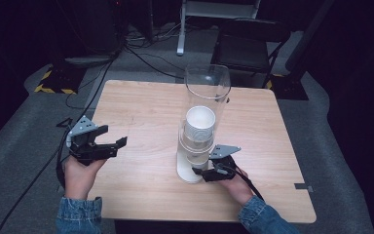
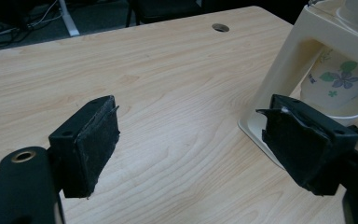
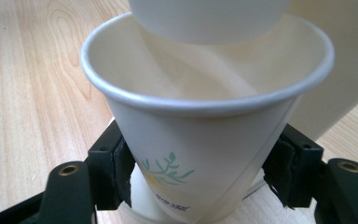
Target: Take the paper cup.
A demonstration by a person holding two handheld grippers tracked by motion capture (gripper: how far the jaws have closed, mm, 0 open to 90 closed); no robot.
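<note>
Paper cup [image 3: 205, 140] pinched in right gripper [image 3: 200, 179] jaws, just under dispenser [image 1: 195, 168] outlet, next cup [image 3: 209, 18] above. Looks nearly pulled free; carry-off and set-down remain. Left gripper [image 1: 111, 136] spread, idle over table [image 1: 141, 180]. Cup has leaf print; small writing unreadable.

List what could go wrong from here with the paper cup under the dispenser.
1. The right hand-held gripper pinches the paper cup by its thin sides; squeezing harder could crush it.
2. The next cup sits inside its rim and may drag out too.
3. The left hand-held gripper is open, away from the dispenser, so pulling might tip it.
</note>
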